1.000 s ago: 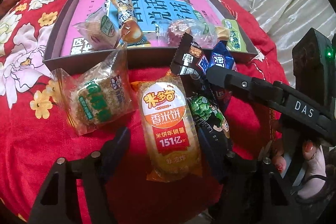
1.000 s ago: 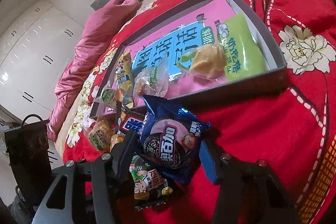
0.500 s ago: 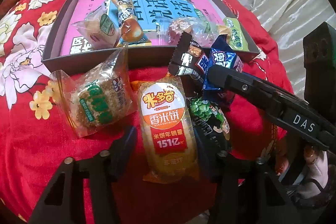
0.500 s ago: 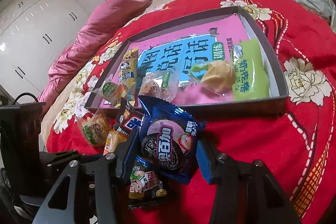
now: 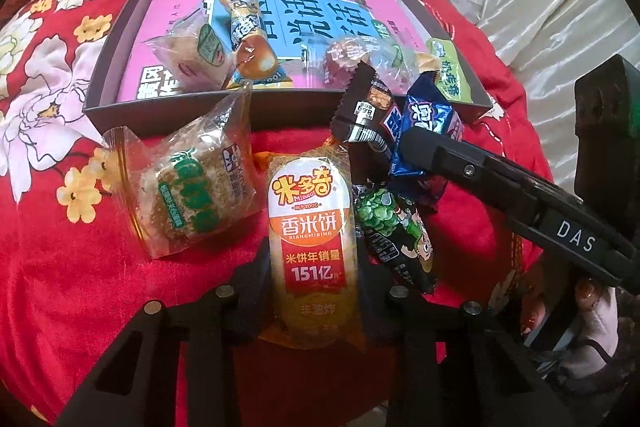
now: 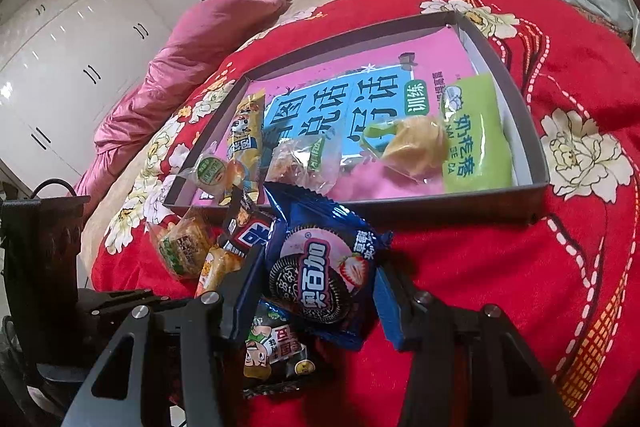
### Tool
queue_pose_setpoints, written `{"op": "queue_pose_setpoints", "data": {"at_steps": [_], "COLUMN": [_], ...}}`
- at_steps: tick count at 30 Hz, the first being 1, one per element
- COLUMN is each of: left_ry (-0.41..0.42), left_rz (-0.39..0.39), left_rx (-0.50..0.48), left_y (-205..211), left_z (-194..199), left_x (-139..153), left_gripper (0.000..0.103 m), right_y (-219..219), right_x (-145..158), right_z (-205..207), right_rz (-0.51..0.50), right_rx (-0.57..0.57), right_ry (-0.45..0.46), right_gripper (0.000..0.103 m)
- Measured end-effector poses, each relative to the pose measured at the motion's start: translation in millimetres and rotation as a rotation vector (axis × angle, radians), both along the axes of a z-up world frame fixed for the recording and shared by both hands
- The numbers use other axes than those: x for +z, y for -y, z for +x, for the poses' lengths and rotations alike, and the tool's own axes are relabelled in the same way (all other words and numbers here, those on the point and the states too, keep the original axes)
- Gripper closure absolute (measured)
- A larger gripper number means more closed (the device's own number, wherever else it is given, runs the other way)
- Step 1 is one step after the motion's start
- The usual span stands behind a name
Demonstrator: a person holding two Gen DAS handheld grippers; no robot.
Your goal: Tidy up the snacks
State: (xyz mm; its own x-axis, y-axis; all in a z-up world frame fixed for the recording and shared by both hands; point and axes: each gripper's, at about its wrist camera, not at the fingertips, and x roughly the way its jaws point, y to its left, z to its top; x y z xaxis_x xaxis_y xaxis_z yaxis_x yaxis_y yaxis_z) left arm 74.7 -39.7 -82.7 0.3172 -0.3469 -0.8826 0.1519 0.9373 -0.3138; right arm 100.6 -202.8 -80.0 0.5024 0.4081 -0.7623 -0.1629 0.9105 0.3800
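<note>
Left gripper: its jaws are closing around the rice cracker, which lies lengthwise between them on the red quilt; from the left wrist view I cannot tell whether the pads are pressing the wrapper yet.
Right gripper: clamped on the blue cookie pack, a finger against each side and the wrapper bunched between them.
Tray: sits on the quilt just beyond the loose pile, already holding several snacks, among them a green packet and a yellow candy.
Loose pile: a clear-wrapped cake, a green-and-black pack and a brown bar lie beside the two packs being taken.
Risk, crushing: the rice cracker looks brittle, so jaws that close too hard would likely crack it inside the wrapper.
Risk, slipping: both wrappers are glossy, and a grip on the film alone could let a pack slide out on the way to the tray.
Risk, snagging: the green-and-black pack touches the rice cracker's right edge and lies partly under the cookie pack, so either lift could drag it along or flick it off the quilt.
Risk, collision: the two grippers work close together, and the right finger crosses just above the pile, so lifting both at once could knock them together.
Risk, tray wall: a low carry could catch the near wall and tip the tray on the soft quilt.
</note>
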Motion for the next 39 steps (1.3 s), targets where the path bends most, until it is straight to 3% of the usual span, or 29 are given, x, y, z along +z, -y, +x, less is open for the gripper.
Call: {"op": "queue_pose_setpoints", "data": {"at_steps": [9, 39], "left_ry": [-0.003, 0.125], "left_rz": [-0.013, -0.01], "left_rx": [0.009, 0.062], "left_y": [-3.7, -23.9], "left_z": [-7.9, -12.4], "left_x": [8.4, 52.7], "left_gripper": [0.067, 0.067], "right_y": [9.6, 12.1], "right_x": [9.7, 34.4], "right_z": [-7.0, -17.9], "right_rz": [0.01, 0.0], "right_rx": [-0.03, -0.029], "right_ry": [0.025, 0.138], "right_gripper": [0.052, 0.052]}}
